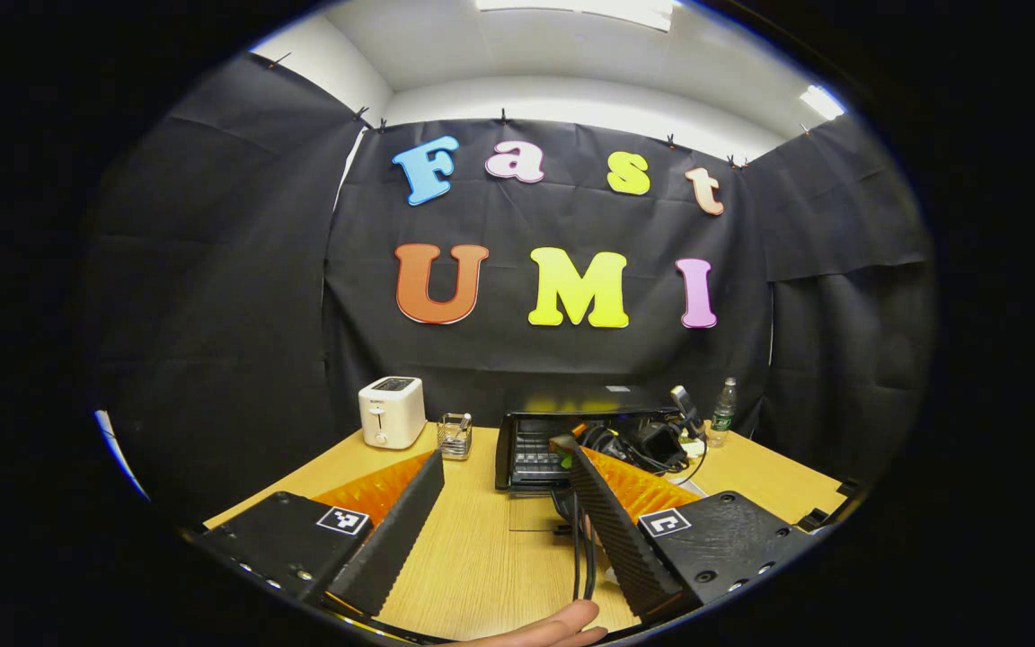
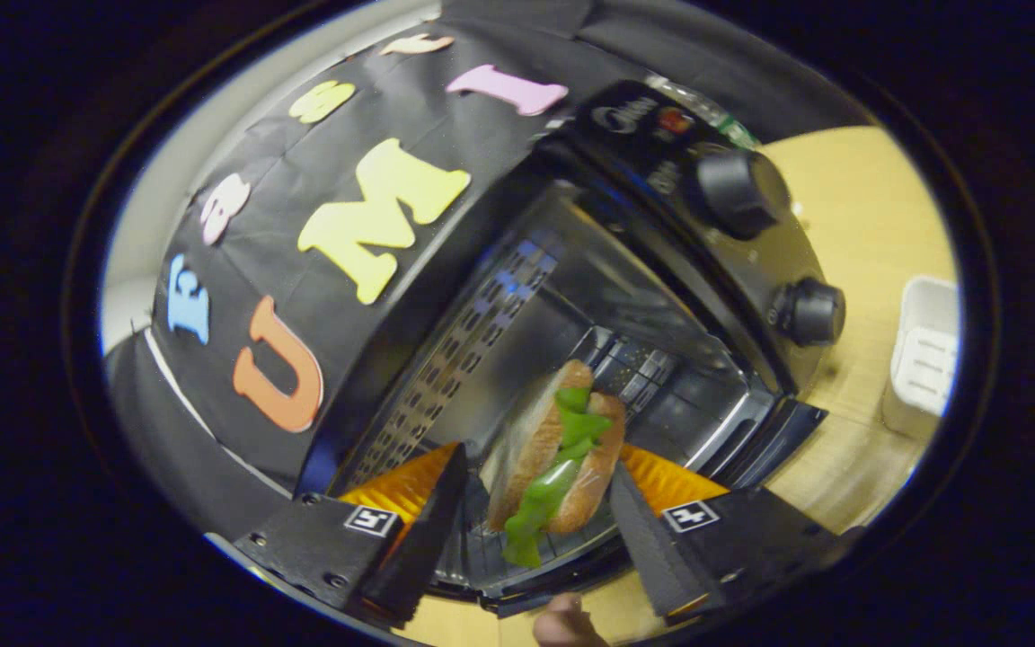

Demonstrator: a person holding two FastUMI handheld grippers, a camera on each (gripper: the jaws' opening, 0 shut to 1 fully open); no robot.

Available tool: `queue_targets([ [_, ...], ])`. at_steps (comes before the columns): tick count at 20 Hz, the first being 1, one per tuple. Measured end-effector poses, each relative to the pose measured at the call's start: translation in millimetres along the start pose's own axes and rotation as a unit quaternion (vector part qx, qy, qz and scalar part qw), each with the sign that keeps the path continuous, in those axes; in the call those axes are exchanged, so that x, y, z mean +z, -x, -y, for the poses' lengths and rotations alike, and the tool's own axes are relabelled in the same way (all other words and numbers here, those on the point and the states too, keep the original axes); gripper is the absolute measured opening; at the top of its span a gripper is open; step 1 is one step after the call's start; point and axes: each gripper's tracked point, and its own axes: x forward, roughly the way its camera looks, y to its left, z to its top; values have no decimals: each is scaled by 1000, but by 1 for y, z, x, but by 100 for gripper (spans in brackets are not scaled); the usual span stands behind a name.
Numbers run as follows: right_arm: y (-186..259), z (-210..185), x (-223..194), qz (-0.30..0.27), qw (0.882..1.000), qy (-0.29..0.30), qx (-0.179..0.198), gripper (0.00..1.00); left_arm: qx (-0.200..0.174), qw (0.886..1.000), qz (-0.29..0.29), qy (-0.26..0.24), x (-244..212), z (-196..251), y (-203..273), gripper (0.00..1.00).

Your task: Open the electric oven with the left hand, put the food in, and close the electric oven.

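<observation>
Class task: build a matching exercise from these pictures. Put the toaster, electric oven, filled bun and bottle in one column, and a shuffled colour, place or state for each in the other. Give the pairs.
Things
1. toaster
2. electric oven
3. filled bun
4. bottle

Descriptions
a. door open
b. stands upright, just right of the oven in the left gripper view
c. white
d. between the fingers of the right tongs, at the oven's mouth

Pairs: 1-c, 2-a, 3-d, 4-b
</observation>
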Motion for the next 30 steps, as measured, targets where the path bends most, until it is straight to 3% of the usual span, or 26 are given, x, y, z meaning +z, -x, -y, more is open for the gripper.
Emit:
queue_targets([
  [2, 1, 0, -10, -19, 997, 70, -21, 100, -3, 1000, -1, -2, -2, 1, 1, 93],
  [5, -1, -4, -24, -58, 989, 136, -19, 100, -3, 1000, -3, -3, -4, 2, 0, 93],
  [10, -2, -7, -41, -104, 965, 241, -29, 100, 4, 1000, -10, -4, -8, -3, 2, 94],
  [19, 21, -6, -64, -228, 909, 346, -56, 100, 9, 1000, -14, -11, -10, -6, 5, 93],
  [23, 45, -11, -53, -246, 903, 347, -62, 100, 14, 1000, -22, -10, -11, -7, 5, 93],
  [26, 72, -19, -46, -260, 911, 317, -50, 100, 10, 999, -31, 0, -12, -5, 4, 93],
  [30, 118, -34, -15, -238, 926, 294, -7, 100, 18, 999, -36, 6, -11, -8, -1, 93],
])
